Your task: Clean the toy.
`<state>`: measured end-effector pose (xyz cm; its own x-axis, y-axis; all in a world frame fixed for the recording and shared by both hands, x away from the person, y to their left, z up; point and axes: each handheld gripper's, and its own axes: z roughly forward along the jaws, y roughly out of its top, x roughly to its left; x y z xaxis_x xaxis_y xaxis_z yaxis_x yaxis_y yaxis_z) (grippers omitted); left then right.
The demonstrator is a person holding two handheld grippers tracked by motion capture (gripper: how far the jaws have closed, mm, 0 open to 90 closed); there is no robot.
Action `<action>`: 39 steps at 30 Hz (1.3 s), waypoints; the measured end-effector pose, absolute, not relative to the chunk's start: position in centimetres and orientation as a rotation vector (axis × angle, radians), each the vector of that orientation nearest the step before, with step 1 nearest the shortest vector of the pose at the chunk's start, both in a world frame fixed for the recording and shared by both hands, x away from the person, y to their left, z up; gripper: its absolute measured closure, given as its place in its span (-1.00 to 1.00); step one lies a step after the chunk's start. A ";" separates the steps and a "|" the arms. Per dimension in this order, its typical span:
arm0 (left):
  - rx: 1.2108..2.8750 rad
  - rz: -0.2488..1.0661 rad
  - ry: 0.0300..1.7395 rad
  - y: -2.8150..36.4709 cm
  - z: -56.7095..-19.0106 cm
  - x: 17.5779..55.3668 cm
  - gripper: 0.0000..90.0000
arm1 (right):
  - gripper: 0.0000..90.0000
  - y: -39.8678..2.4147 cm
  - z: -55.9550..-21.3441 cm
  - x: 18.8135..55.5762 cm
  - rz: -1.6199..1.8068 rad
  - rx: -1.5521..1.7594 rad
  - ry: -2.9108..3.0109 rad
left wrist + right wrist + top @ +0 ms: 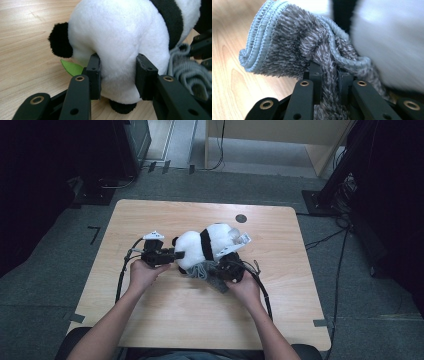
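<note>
A black-and-white plush panda (202,247) lies on its side at the middle of the wooden table (150,310). My left gripper (176,255) comes in from the left and is shut on the panda's white rump (117,50), its pads sunk into the plush. A black ear or tail (60,40) and a green leaf (71,67) show beside the left jaw. My right gripper (224,270) is shut on a grey fluffy cloth (294,47), a fold of it pinched between the pads right against the panda's body (392,42).
A dark round spot (241,218) marks the table's far edge. Cables (265,292) trail from both grippers over the tabletop. Dark equipment stands on the floor left and right, and a wooden cabinet (280,135) stands beyond the table.
</note>
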<state>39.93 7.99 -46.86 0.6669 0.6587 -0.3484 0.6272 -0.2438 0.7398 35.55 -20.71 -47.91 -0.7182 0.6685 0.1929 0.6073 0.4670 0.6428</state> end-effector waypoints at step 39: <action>1.935 0.059 1.006 8.3 -47.0 40.1 0.40 | 0.77 -32.1 -43.2 35.2 1.326 1.410 2.146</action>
